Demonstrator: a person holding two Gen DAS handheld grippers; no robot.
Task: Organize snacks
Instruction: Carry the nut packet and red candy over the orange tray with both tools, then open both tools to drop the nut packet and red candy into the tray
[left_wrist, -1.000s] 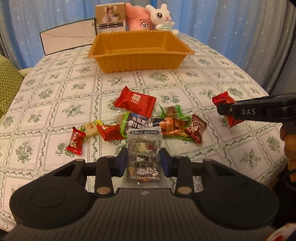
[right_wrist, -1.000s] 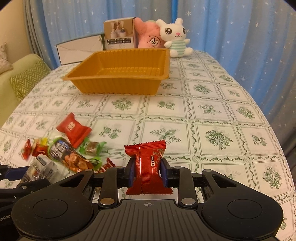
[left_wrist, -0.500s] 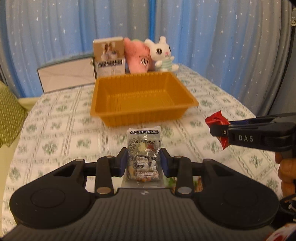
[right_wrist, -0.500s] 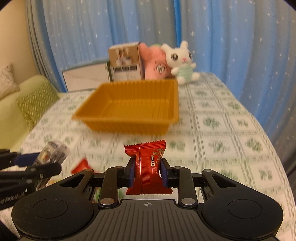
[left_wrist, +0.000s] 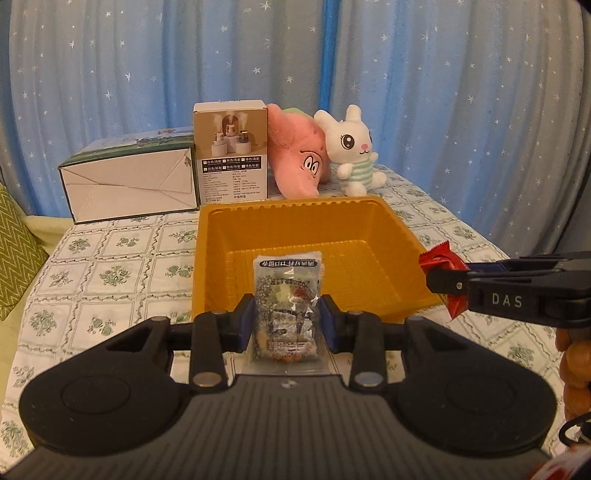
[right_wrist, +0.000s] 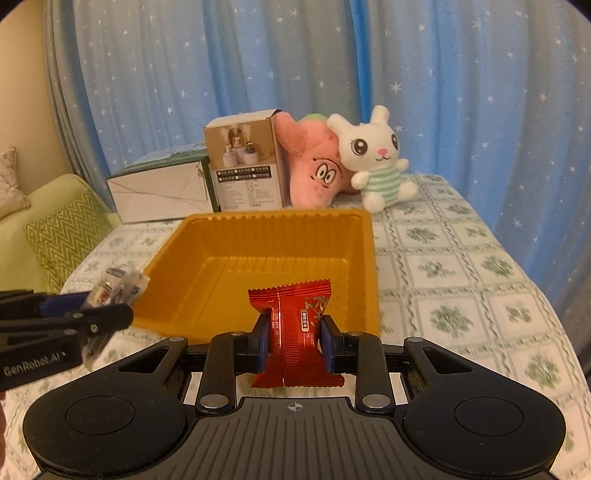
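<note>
On the far left a green zigzag cushion (right_wrist: 64, 236) lies beside the table (right_wrist: 461, 266), which has a white cloth with green flowers. At the back of the table a flat white box (left_wrist: 129, 186) lies next to a tall brown box (left_wrist: 232, 155) with small writing too tiny to read. Then come a pink plush toy (left_wrist: 299, 158) and a white bunny toy (left_wrist: 352, 147). In front of them sits the orange tray (left_wrist: 400, 236), with nothing in it. The left gripper (left_wrist: 287, 321) has its fingers pressed on a clear snack pack (left_wrist: 288, 295) with dark print on top that cannot be made out. It hangs over the near edge of the tray. Its side says "GenRobot.AI" in the right wrist view. The right gripper (right_wrist: 294, 347) has its fingers squeezed tight on a red snack pack (right_wrist: 295, 325), near the tray's right front corner. Its side says "DAS" in the left wrist view.
</note>
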